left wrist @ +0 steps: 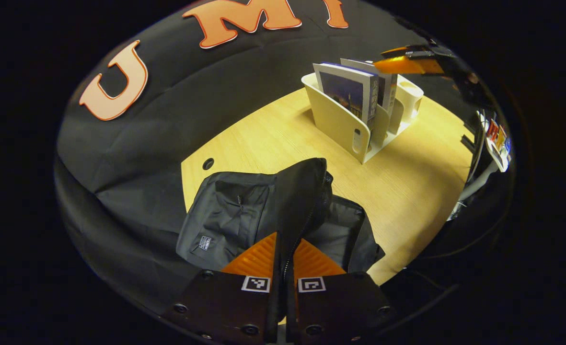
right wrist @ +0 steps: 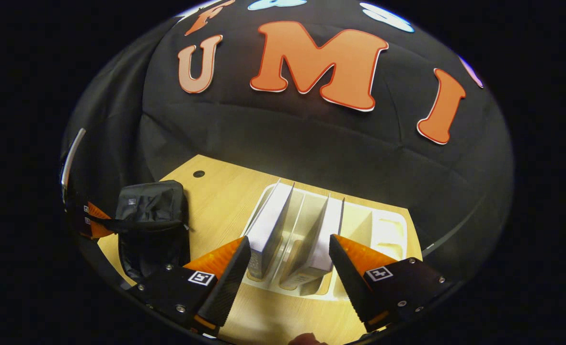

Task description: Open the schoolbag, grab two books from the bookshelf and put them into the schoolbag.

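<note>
The black schoolbag (left wrist: 225, 211) lies on the wooden table near its left end. My left gripper (left wrist: 287, 238) is shut on the bag's front flap (left wrist: 304, 191) along the zipper and holds it raised, so the mouth gapes. The cream bookshelf (left wrist: 340, 124) stands farther along the table, with two books (left wrist: 347, 91) upright in it. In the right gripper view, my right gripper (right wrist: 288, 239) hovers open above the bookshelf (right wrist: 383, 230). Its fingers straddle the left book (right wrist: 271, 220) and the right book (right wrist: 323, 235) and touch neither. The schoolbag (right wrist: 151, 211) and the left gripper (right wrist: 88, 220) show at far left.
The table (left wrist: 407, 182) has a round cable hole (left wrist: 208, 164) near the bag. Bare wood lies between the bag and the bookshelf. The booth's black cloth closes the back and left sides. The table's right edge drops off by a white stand (left wrist: 479, 177).
</note>
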Demonstrator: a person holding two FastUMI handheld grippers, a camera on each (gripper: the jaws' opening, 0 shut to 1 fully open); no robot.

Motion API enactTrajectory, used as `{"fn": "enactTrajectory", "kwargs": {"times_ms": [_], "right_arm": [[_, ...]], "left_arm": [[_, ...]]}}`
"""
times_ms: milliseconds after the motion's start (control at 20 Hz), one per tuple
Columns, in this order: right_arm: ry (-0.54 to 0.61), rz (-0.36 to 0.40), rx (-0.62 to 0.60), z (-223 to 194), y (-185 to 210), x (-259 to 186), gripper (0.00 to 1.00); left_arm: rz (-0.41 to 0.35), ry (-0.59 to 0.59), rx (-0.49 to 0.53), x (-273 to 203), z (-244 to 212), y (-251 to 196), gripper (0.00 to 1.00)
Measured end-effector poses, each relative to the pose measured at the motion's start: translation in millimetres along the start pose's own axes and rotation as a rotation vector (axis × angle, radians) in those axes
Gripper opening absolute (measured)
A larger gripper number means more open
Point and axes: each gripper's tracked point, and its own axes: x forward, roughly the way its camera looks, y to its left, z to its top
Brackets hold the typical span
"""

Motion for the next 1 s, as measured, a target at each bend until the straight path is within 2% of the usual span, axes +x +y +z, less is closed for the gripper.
{"fn": "enactTrajectory", "kwargs": {"times_ms": [150,400,500,750,850,1000], "right_arm": [[0.060,-0.007,0.019,9,15,12,0.98],[0.213,-0.075,-0.010,10,20,45,0.99],[0.281,-0.073,0.012,9,21,56,0.99],[0.462,-0.048,0.123,-8,26,84,0.96],[0.523,-0.049,0.156,-19,28,94,0.89],[0.562,-0.094,0.143,-29,24,106,0.72]], "left_arm": [[-0.097,0.022,-0.011,-8,1,13,0.07],[-0.228,0.048,-0.054,-16,7,39,0.07],[-0.264,0.059,-0.053,-16,11,46,0.07],[-0.295,0.056,0.048,-14,28,60,0.07],[-0.307,0.041,0.063,-14,35,61,0.07],[-0.310,0.024,0.069,-12,41,63,0.06]]}}
